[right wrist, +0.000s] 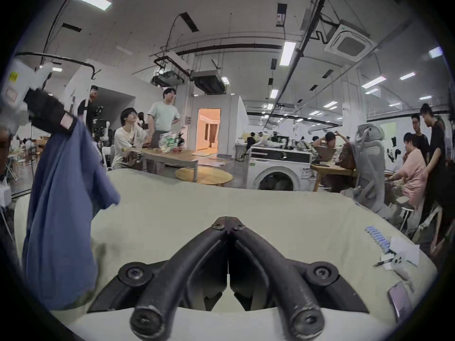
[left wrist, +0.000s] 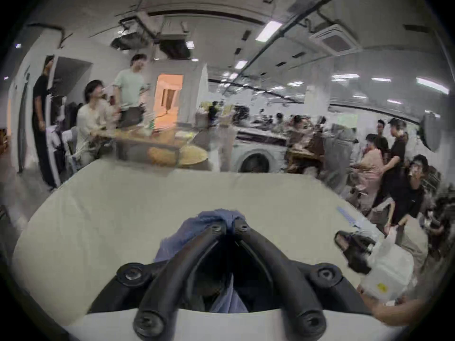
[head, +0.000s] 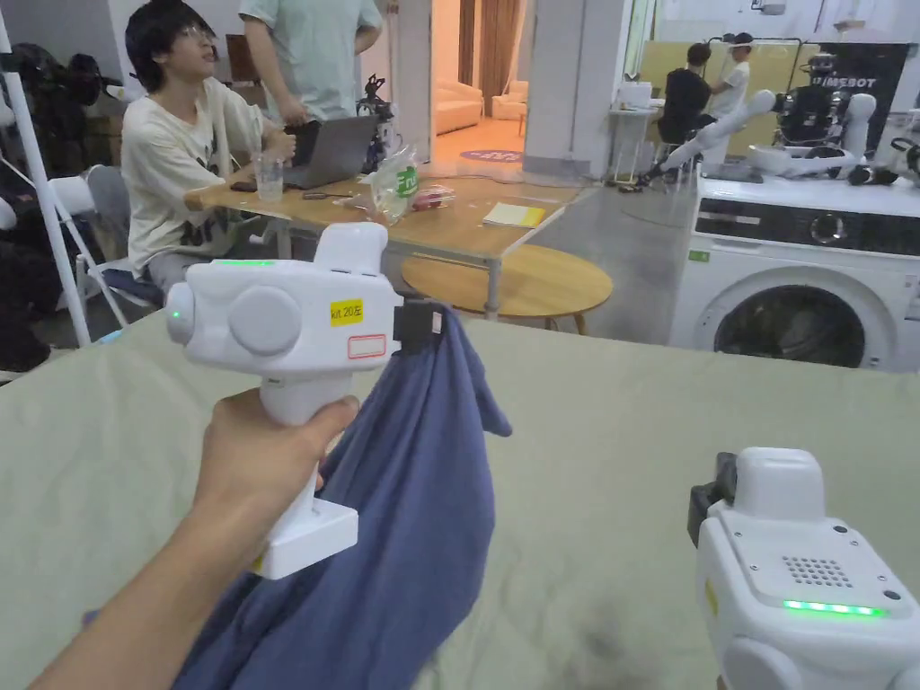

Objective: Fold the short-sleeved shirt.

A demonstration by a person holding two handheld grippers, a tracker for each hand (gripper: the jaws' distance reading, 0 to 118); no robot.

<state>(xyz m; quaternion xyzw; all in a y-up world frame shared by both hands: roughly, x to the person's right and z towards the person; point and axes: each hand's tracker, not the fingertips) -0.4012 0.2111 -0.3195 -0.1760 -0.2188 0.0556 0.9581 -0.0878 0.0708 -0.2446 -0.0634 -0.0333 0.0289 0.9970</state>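
One soft, floppy blue shirt (head: 413,503) is pinched by the left gripper (left wrist: 230,224); a second corner should be grabbed by the empty, closed right gripper (right wrist: 227,221).

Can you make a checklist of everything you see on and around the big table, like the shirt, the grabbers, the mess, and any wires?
Surface: pale green table cover, wrinkled, with a dark smudge near the front.
Job's things: blue shirt hangs bunched from the left gripper, not yet folded.
Clutter: papers, a pen and a phone at the table's right edge.
Grippers: left gripper raised, shut on the shirt; right gripper low, shut, holding nothing.
Cables: nothing seen on the table.
Surroundings: washing machine, wooden tables, a laptop, several people.
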